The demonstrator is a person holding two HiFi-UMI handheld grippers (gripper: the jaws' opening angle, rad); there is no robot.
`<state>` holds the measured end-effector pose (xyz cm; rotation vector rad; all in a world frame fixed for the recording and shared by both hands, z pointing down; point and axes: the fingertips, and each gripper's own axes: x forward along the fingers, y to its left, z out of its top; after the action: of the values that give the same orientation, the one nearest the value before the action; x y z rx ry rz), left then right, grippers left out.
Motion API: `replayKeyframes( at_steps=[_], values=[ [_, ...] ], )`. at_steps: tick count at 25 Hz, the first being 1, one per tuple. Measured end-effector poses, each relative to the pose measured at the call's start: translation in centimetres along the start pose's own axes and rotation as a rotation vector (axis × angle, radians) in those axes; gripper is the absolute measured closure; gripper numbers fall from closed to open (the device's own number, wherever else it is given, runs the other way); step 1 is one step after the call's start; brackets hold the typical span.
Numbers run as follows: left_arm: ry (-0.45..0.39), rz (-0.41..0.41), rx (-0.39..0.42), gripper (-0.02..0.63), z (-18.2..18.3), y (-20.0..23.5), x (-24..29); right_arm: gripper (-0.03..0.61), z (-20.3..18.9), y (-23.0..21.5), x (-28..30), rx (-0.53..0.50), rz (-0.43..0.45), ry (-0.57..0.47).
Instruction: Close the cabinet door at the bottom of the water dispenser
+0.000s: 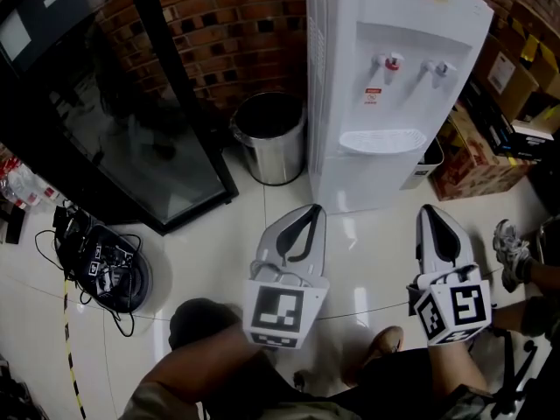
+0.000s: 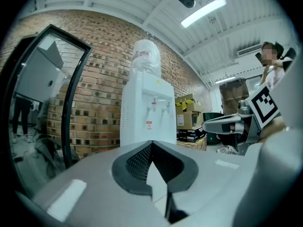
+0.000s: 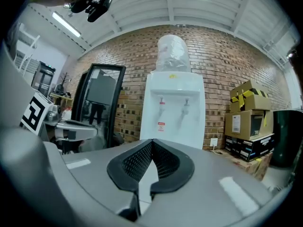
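The white water dispenser (image 1: 385,77) stands against the brick wall, with two taps over a drip tray (image 1: 382,141). Its lower front (image 1: 359,182) looks like a flat white face, and I make out no gap there. In both gripper views my own jaws hide that lower part; only the dispenser (image 2: 144,117) (image 3: 174,112) from the taps up shows. My left gripper (image 1: 311,210) and right gripper (image 1: 430,210) hang over the floor in front of it, apart from it and pointing at it. The left gripper (image 2: 151,143) and the right gripper (image 3: 152,141) are shut, empty.
A steel bin (image 1: 271,138) stands left of the dispenser, beside a tall black glass-door cabinet (image 1: 114,103). Cardboard boxes (image 1: 490,138) are stacked at the right, with a small dark box (image 1: 429,157) against the dispenser's side. Cables (image 1: 101,269) lie on the tiled floor at left. A shoe (image 1: 512,252) is at far right.
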<state>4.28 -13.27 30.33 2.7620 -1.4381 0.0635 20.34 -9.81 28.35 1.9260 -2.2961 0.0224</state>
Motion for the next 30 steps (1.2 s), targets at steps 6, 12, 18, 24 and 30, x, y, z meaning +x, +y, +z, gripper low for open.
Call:
replayKeyframes(
  at_steps=[6,12,18,24,30],
  values=[
    [-0.004,-0.059,0.052,0.614,-0.1,-2.8,-2.7,0.578,-1.1,3.5,-3.6,-0.006,0.048,0.037],
    [0.006,-0.092,0.084,0.614,-0.5,-4.4,-5.3,0.578,-2.8,6.8,-5.9,-0.025,0.101,0.082],
    [0.063,-0.065,0.03,0.614,-1.9,-3.9,-8.3,0.578,-3.6,8.9,-7.7,0.002,0.126,0.08],
    [0.063,-0.052,0.069,0.614,-2.4,-4.0,-9.8,0.578,-2.5,9.2,-8.9,0.097,0.12,0.044],
    [0.043,-0.064,0.063,0.614,-2.3,-4.3,-10.1,0.578,-4.2,9.6,-9.4,0.07,0.11,0.086]
  ],
)
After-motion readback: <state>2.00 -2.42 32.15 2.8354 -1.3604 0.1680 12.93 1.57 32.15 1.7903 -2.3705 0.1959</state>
